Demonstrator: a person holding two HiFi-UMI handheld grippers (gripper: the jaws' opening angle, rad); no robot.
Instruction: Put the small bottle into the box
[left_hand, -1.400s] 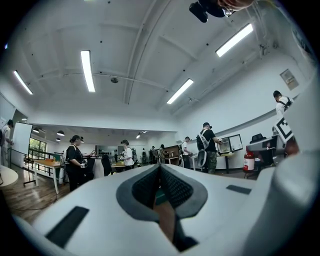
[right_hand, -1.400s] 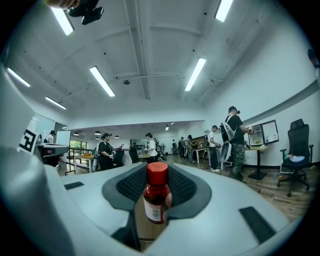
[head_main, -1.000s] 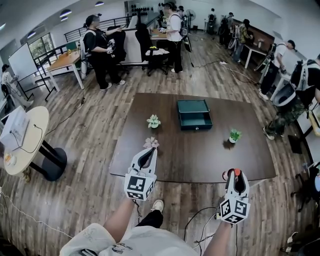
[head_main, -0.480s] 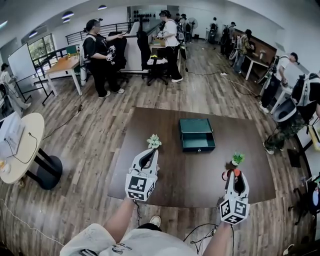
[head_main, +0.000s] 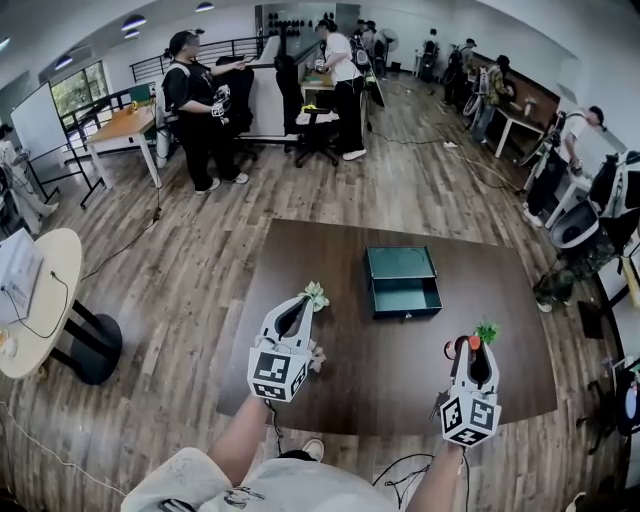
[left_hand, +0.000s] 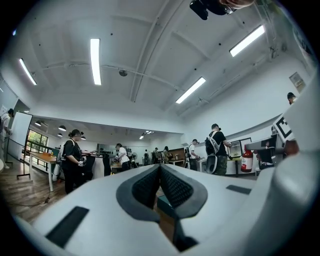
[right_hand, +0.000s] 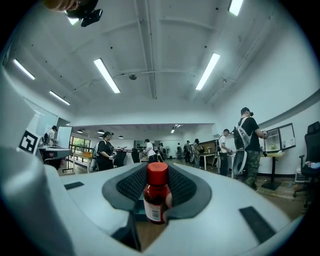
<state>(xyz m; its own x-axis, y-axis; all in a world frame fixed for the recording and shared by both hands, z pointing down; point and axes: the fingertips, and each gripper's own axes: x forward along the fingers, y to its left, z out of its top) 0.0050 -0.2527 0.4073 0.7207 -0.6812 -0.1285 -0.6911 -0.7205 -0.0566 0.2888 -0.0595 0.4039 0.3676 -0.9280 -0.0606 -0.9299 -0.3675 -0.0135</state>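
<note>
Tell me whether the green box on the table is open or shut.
Open: the box has its lid swung back, inside exposed.

Pale short-sleeved top (head_main: 262, 487) with dark print, a white shoe (head_main: 313, 450) below — the left tool (head_main: 299, 303) and right tool (head_main: 474, 346) are pale grey shells with dark ribbed pads (left_hand: 176, 189), each carrying a cube (head_main: 277, 372) of black-and-white square markers.

Red-cap small bottle (right_hand: 156, 197) upright in rt hand-held gripper (right_hand: 158, 176); teal box (head_main: 408, 313) open on table (head_main: 330, 250).
</note>
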